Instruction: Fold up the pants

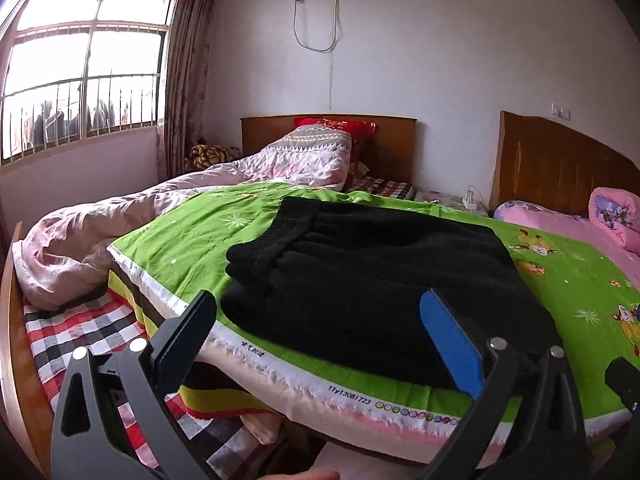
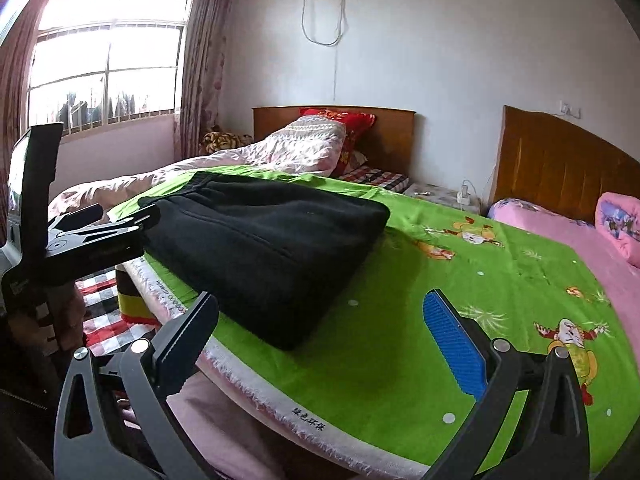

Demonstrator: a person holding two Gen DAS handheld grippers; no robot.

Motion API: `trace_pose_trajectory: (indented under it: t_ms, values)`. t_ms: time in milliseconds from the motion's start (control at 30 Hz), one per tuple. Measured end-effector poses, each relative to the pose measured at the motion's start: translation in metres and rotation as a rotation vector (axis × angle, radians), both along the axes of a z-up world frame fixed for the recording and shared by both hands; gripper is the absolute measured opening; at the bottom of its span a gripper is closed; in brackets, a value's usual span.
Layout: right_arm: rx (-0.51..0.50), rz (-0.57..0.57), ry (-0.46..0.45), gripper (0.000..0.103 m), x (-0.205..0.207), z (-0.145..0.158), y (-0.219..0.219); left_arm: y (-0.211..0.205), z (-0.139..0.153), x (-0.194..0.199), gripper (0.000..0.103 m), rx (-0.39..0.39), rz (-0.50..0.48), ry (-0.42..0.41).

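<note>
The black pants [image 1: 360, 264] lie folded in a thick stack on the green cartoon-print sheet [image 1: 192, 240]; they also show in the right wrist view [image 2: 264, 248]. My left gripper [image 1: 318, 320] is open and empty, just in front of the stack's near edge, its blue-padded finger [image 1: 448, 344] over the pants' near right corner. My right gripper [image 2: 320, 328] is open and empty, over the green sheet [image 2: 400, 360] to the right of the stack. The left gripper [image 2: 120, 232] shows at the stack's left end in the right wrist view.
A rumpled pink quilt [image 1: 120, 224] lies on the left bed over a checked sheet [image 1: 80, 340]. Two wooden headboards [image 1: 560, 168] stand at the wall. A pink rolled blanket [image 1: 616, 216] lies far right. A window [image 1: 80, 72] is at left.
</note>
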State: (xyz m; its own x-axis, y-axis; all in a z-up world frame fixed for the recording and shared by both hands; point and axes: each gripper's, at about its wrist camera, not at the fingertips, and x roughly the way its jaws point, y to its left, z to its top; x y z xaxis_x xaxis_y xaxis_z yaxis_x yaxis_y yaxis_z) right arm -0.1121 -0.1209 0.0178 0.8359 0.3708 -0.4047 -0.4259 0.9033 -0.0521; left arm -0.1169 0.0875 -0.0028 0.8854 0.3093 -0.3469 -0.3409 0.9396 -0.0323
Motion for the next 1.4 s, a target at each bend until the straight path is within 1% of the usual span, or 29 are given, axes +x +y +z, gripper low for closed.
trace_pose_trajectory:
  t_ms: [167, 467, 1400]
  values:
    - [0.002, 0.007, 0.000, 0.099, -0.0014, 0.0003, 0.0016, 0.0001, 0.0002, 0.0012, 0.102, 0.008, -0.013, 0.001]
    - [0.039, -0.017, -0.013, 0.099, -0.0028, 0.0041, -0.0059, -0.0050, 0.0031, 0.0001, 0.102, 0.028, -0.026, -0.012]
    - [0.053, -0.016, -0.003, 0.099, -0.0026, 0.0026, -0.0066, -0.0046, 0.0030, -0.0004, 0.102, 0.031, -0.028, -0.009]
